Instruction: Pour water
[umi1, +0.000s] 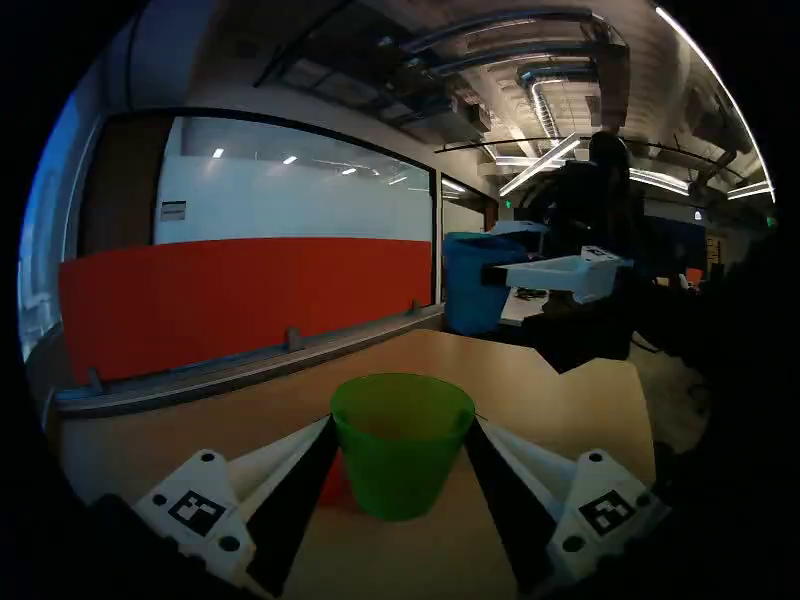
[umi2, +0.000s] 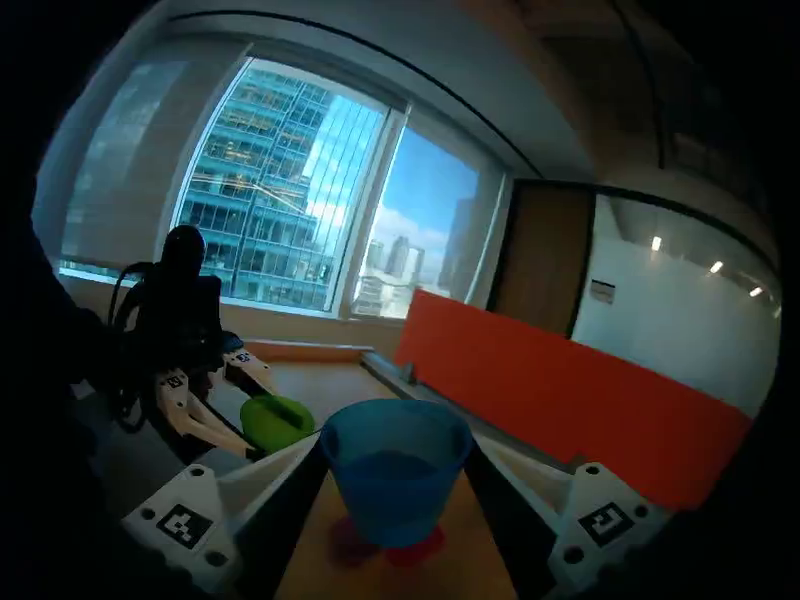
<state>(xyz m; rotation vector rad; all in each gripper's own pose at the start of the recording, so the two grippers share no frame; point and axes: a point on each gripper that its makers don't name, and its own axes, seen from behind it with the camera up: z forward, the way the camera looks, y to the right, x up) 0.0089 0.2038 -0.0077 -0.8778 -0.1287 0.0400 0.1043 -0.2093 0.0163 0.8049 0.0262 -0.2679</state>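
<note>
My left gripper is shut on a green plastic cup, held upright just over the light wooden table; I cannot see whether anything is inside it. My right gripper is shut on a blue translucent cup with water about halfway up. In the right gripper view the left gripper and its green cup are to the left, a short way off. In the left gripper view the right gripper holds the blue cup beyond the table's far end.
A red patch lies on the table beside the green cup, and red marks show under the blue cup. An orange partition with a grey rail runs along the table's side. A person's dark sleeve is behind the right gripper.
</note>
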